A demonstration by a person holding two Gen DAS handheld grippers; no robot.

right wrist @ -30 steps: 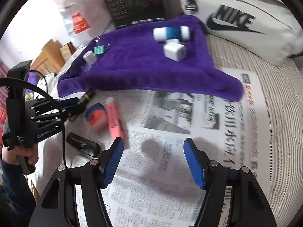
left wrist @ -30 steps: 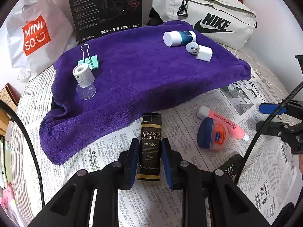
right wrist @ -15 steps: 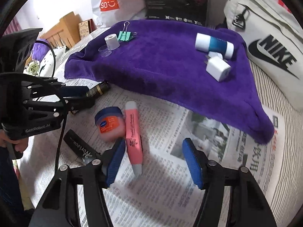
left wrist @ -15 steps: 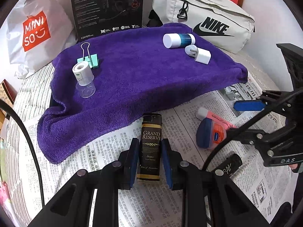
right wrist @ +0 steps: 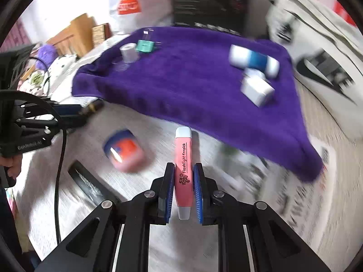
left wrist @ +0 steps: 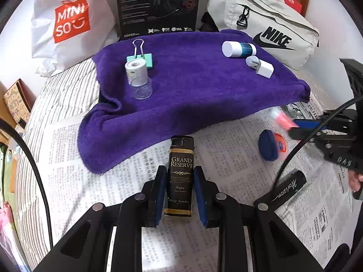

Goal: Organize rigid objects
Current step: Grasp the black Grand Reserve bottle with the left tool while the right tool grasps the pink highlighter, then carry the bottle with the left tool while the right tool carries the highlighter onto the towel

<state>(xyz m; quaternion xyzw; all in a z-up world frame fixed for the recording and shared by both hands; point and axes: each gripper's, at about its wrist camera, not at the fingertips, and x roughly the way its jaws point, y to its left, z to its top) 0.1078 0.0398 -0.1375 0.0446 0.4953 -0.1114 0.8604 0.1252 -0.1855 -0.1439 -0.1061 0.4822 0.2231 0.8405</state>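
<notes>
Fuzzy purple towel point(left wrist: 192, 95) at 12 o'clock, matt printed newspaper point(left wrist: 229, 158) below it, glossy black lighter point(left wrist: 180, 176), smooth pink plastic earpick point(right wrist: 183, 170).

place: home bedroom | cues: striped bedsheet point(left wrist: 61, 104), shopping bag point(left wrist: 68, 20), sling bag point(left wrist: 267, 20)

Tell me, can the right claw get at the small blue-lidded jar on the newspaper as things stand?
Probably not yet: the right claw is shut on the pink flashlight earpick tube. The blue-lidded jar lies uncovered beside it.
</notes>
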